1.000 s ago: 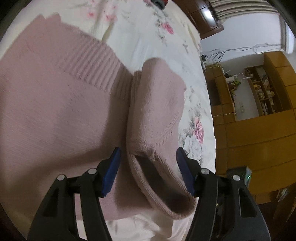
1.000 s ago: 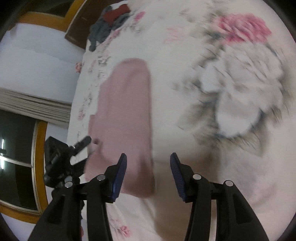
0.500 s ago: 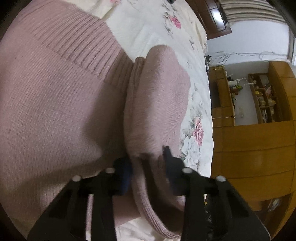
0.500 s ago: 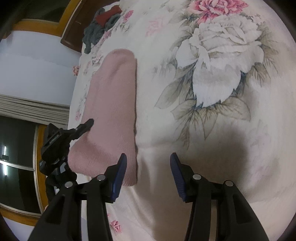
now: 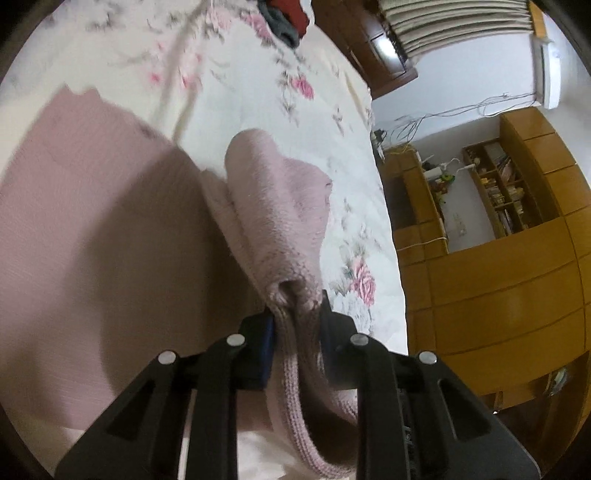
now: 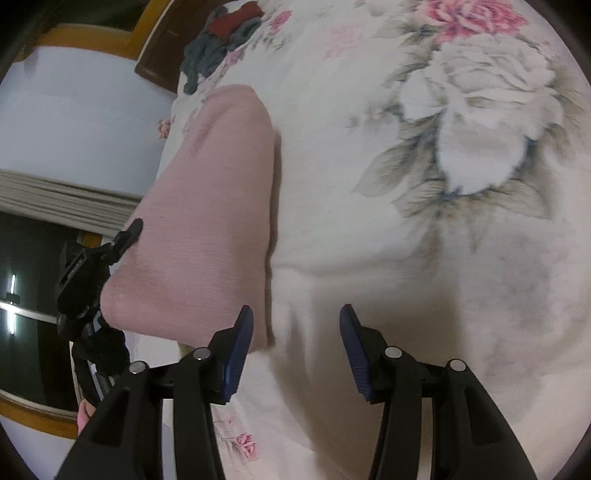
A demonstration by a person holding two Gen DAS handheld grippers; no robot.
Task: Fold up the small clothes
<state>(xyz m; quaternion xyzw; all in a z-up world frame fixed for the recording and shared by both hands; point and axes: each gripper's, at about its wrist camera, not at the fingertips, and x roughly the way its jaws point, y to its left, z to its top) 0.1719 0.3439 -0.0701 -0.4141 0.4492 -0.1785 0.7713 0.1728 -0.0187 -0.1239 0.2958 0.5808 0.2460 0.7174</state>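
Observation:
A pink knit sweater (image 5: 92, 229) lies spread on the flowered bedsheet (image 5: 258, 96), filling the left half of the left wrist view. Its sleeve (image 5: 273, 206) is raised off the bed, and my left gripper (image 5: 297, 332) is shut on the ribbed cuff (image 5: 295, 369). In the right wrist view the same sweater (image 6: 207, 221) shows as a pink slab at the left, with the other gripper (image 6: 92, 280) at its lower left edge. My right gripper (image 6: 295, 347) hovers open over the bare sheet (image 6: 424, 277), its left fingertip (image 6: 240, 347) close beside the sweater's near corner.
A heap of dark grey and red clothes (image 6: 221, 33) sits at the far end of the bed. Wooden cabinets and shelves (image 5: 498, 229) stand past the bed's right edge. A dark window with a wooden frame (image 6: 22, 314) is at the left of the right wrist view.
My left gripper shut on the sleeve cuff and lifted it up from the bed. The right gripper stayed open and drifted slightly closer to the sweater's corner.

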